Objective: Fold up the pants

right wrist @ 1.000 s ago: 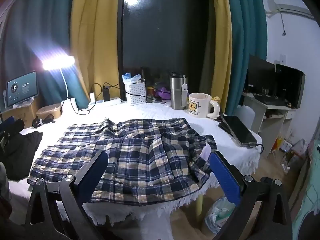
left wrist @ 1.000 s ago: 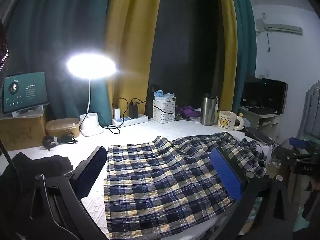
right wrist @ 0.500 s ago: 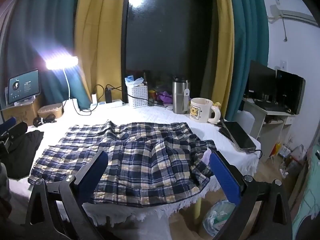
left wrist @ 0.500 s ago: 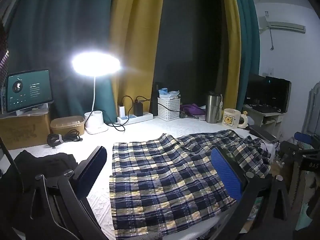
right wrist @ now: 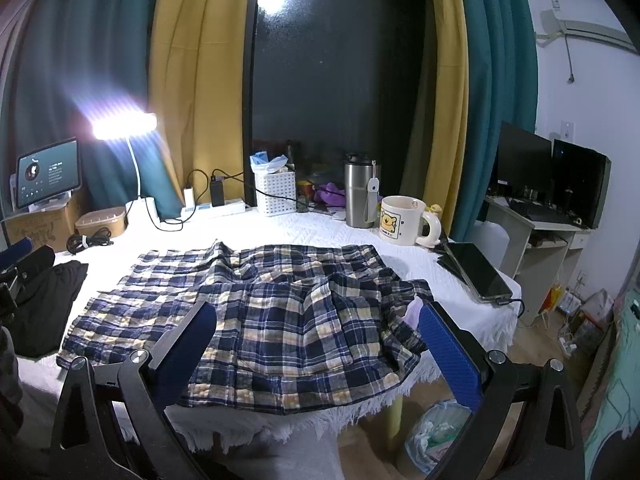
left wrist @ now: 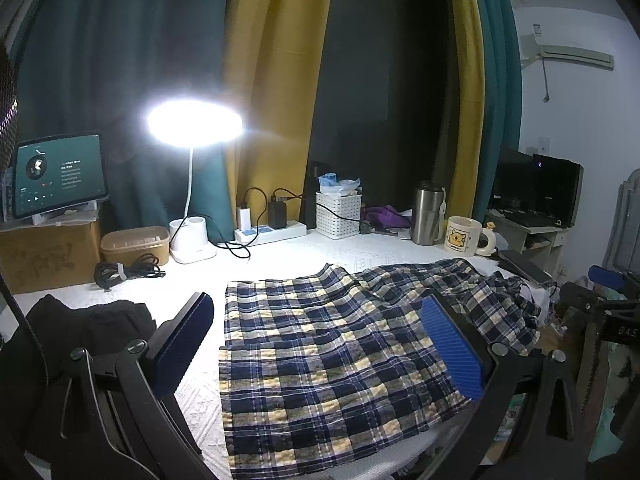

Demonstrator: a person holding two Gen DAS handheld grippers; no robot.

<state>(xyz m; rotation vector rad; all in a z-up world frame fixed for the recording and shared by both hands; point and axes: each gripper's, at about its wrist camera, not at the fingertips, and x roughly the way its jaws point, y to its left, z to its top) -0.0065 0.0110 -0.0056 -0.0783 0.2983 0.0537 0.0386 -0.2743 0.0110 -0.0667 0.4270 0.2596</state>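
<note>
Pants of navy, white and yellow plaid cotton (left wrist: 340, 344) lie flat on the white-covered table (left wrist: 280, 248) as I draw my left gripper (left wrist: 316, 344) and right gripper (right wrist: 316, 344) back, both wide and empty, folding not yet begun.

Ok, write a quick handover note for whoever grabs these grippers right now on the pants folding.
Left gripper: open, holding nothing, above the leg end of the pants.
Right gripper: open, holding nothing, above the waist end, near the table edge.
Pants: plaid, spread lengthwise across the white table, waist end rumpled and partly over the front edge. A black garment lies beside the leg end.
Done: pants laid out. No fold is clearly visible.
Left: grip the pants, fold them, smooth the pile. Mind the mug and the tablet by the waist end.
</note>
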